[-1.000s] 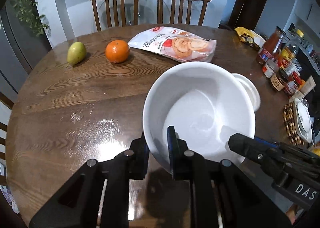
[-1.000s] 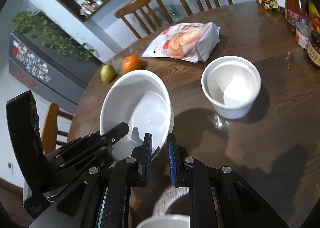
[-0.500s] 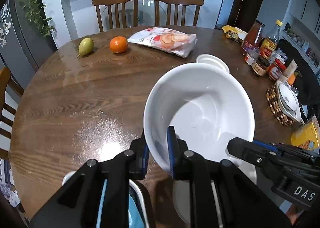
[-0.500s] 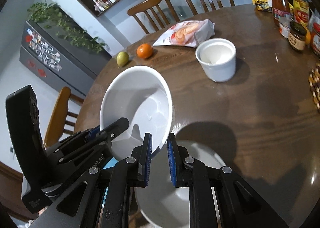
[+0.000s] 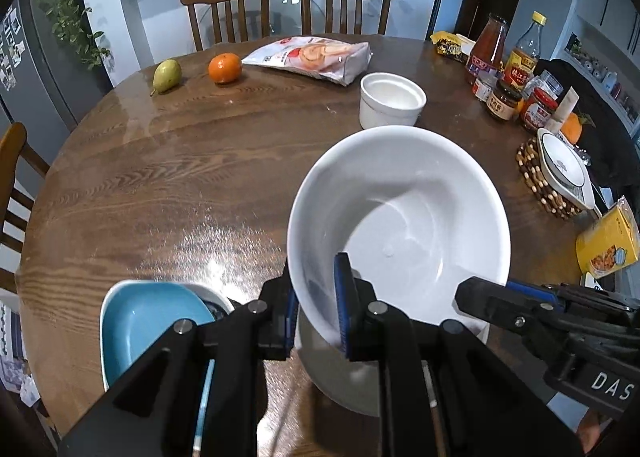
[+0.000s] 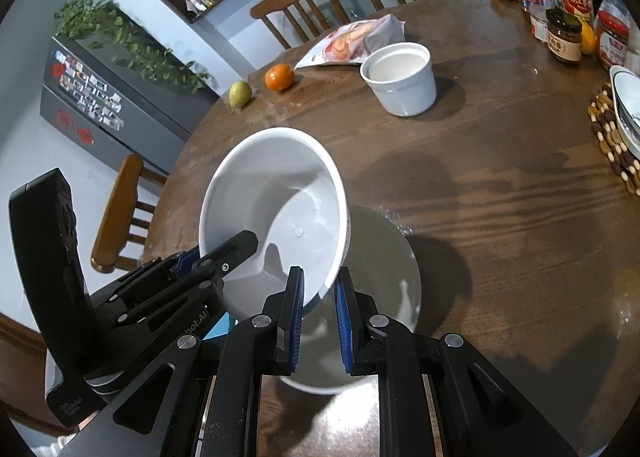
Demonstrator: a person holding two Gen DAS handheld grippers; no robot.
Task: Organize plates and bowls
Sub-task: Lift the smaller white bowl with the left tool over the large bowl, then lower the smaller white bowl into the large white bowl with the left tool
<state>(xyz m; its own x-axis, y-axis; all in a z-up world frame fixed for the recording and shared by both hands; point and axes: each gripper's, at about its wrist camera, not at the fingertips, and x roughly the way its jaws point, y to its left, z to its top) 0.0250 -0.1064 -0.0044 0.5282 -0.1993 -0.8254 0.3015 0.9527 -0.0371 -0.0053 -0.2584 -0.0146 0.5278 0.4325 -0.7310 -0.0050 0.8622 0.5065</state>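
Both grippers hold one large white bowl by its rim, tilted, above the table. My left gripper is shut on its near-left rim. My right gripper is shut on the rim at the other side; the bowl shows in the right wrist view too. A second large white bowl stands on the table right under it. A blue dish lies in a white plate at the near left. A small white ramekin stands farther back.
Round wooden table with a pear, an orange and a snack bag at the back. Jars and bottles crowd the right edge, with a bowl on a beaded trivet and a yellow box.
Both grippers have drawn back toward the near edge with the white bowl. The ramekin is now farther off, and the second white bowl and blue dish have come into view beneath.
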